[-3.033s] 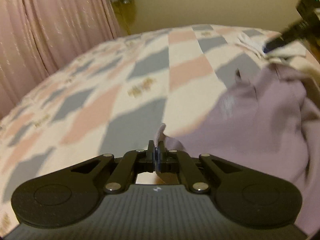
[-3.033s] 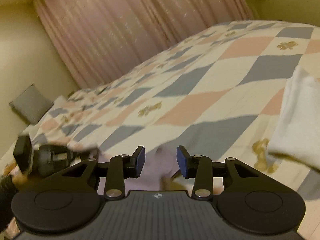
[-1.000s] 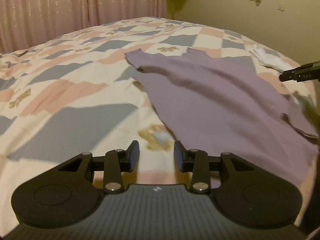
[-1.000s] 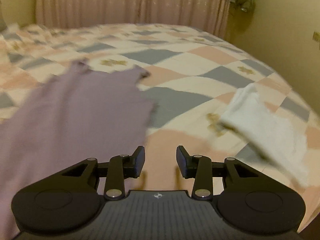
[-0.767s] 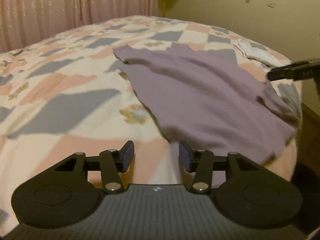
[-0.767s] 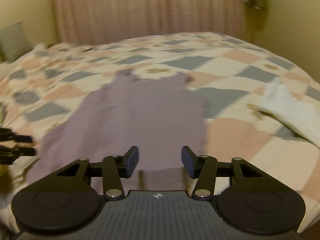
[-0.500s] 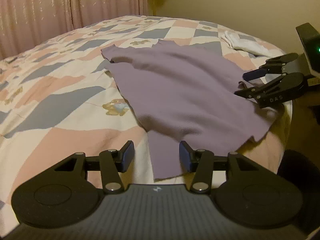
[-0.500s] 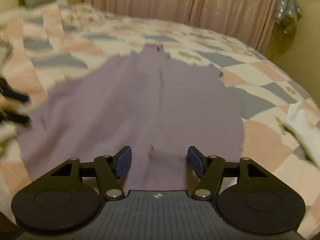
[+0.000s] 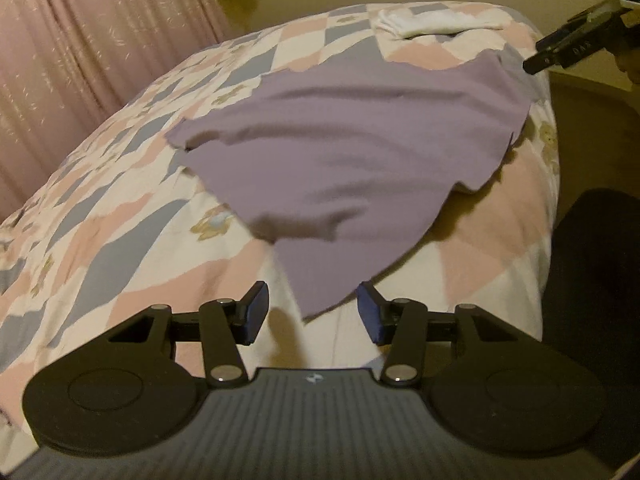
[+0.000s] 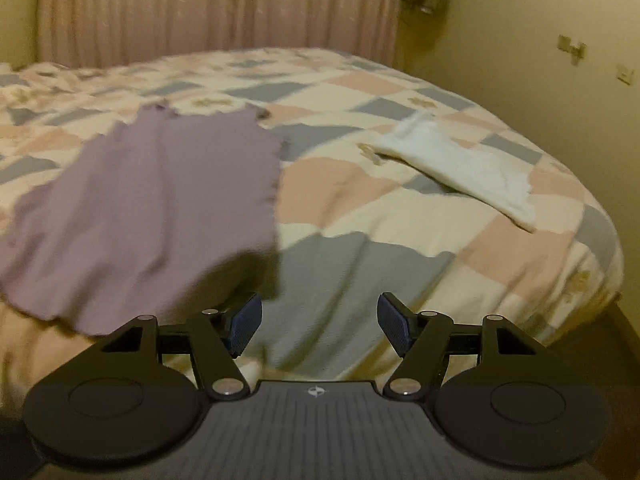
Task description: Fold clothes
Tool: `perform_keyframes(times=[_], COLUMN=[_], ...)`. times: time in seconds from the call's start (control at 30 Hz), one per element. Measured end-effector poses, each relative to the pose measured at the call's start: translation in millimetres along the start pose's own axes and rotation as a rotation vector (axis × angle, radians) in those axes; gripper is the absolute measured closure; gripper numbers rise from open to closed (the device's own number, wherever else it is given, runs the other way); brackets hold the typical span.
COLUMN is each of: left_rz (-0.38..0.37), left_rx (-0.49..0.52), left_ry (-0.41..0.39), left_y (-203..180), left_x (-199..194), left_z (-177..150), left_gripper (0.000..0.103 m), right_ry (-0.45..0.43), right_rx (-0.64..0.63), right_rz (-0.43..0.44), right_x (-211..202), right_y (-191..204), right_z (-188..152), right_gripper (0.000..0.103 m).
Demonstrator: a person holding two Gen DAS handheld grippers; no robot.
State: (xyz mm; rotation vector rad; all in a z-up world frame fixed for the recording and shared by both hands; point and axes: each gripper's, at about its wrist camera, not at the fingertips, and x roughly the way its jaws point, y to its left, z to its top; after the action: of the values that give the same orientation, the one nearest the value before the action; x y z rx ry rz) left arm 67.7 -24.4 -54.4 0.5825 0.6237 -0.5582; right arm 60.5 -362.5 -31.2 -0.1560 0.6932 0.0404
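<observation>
Hovering with its jaws spread wide and nothing between them, the left gripper (image 9: 312, 312) points at the near corner of the purple garment (image 9: 360, 152), a tip of cloth that droops over the edge of the bed (image 9: 120, 248) right in front of the blue pads (image 9: 256, 312). Over on the other side, the right gripper (image 10: 318, 326) is just as wide apart and empty, aimed at bare quilt, with the garment's right edge off to its left and a white folded cloth (image 10: 460, 168) lying well apart toward the far corner.

Spread flat across the checked quilt is where the purple garment sits, mostly smooth, a few soft ripples through the middle and one corner spilling off the mattress. It looks thin, light and thoroughly floppy: it will sag the instant it is lifted, and it will drag on the quilt rather than slide cleanly. No fragility worry, and the knit should give the pads plenty of bite.

Best hold, by my reading, is right at the edge: pinch a single layer at that hanging corner with the left, and the matching hem corner with the right, so the fold carries over evenly. The frames are blurred, so whether that is a hem or a shoulder edge I cannot say for certain.
</observation>
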Motion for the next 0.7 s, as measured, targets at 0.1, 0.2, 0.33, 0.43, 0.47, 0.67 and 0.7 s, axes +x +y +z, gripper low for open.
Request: perform_keyframes(times=[0.1,0.2,0.33,0.43,0.47,0.67,0.7], left_rz=[0.022,0.053,0.079,0.091,0.1,0.158,0.168], left_rx=[0.116,0.304,0.375,0.385,0.397,0.473,0.483], left_ry=[-0.015,-0.014,-0.012,-0.017,-0.019,-0.019,-0.021], left_y=[-11,-29,-32,-36,-38,-49,-49], left_x=[4,7,13,21,25,38,37], left_z=[1,-5,-8,-9,-10,-8,-8], left_gripper=[0.059,0.059,0.059,0.059,0.059,0.102,0.103], right_ry=[-0.032,-0.05,-0.053,-0.06,-0.067,-0.11,-0.117], right_rx=[-0.198,-0.47,-0.692,-0.692,-0.684,-0.719,-0.734], right_rz=[0.055,0.024,-0.012,0.008,0.017,-0.006,-0.018], right_x=[-8,-4,11,18,19,21,19], right_y=[21,42,51,50,50,60,61], right_z=[-6,-15,-23,-18,-17,-25,-29], right_gripper=[0.034,0.033,0.033,0.034,0.034,0.034,0.033])
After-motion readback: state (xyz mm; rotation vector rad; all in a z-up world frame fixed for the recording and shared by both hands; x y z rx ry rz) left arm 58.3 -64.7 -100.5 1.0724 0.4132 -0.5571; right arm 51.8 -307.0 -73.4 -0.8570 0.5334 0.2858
